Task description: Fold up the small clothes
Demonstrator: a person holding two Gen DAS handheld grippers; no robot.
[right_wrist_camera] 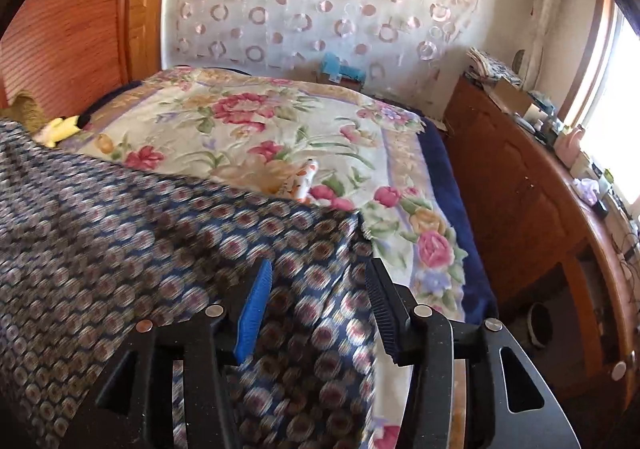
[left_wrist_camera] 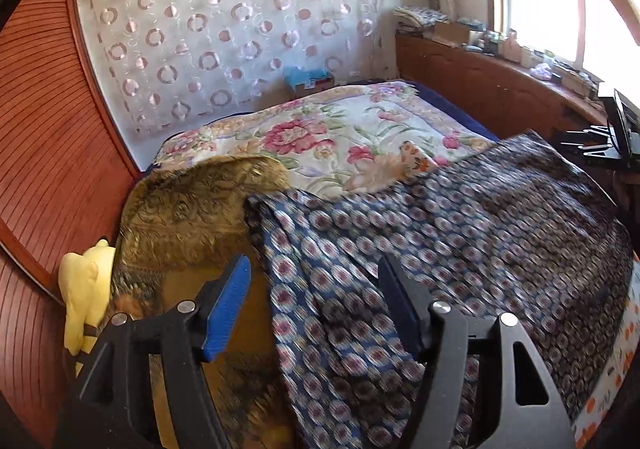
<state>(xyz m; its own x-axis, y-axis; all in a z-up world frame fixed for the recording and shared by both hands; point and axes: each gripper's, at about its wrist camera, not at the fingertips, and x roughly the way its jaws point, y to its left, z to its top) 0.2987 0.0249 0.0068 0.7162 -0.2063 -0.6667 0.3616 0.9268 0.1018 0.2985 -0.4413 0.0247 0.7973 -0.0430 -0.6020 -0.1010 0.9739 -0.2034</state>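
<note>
A blue garment with a round purple-and-cream pattern (left_wrist_camera: 460, 233) lies spread over the near part of the bed; it also shows in the right wrist view (right_wrist_camera: 140, 233). My left gripper (left_wrist_camera: 316, 285) is open above the garment's left edge, where the cloth folds down. My right gripper (right_wrist_camera: 318, 285) is open above the garment's right corner. The cloth passes under the gap between the fingers in both views and neither gripper pinches it.
A floral blanket (left_wrist_camera: 340, 133) covers the bed behind the garment. A gold brocade cushion (left_wrist_camera: 188, 209) and a yellow plush toy (left_wrist_camera: 84, 289) sit at the left by the wooden headboard (left_wrist_camera: 44, 153). A wooden cabinet (right_wrist_camera: 532, 201) with clutter runs along the right under the window.
</note>
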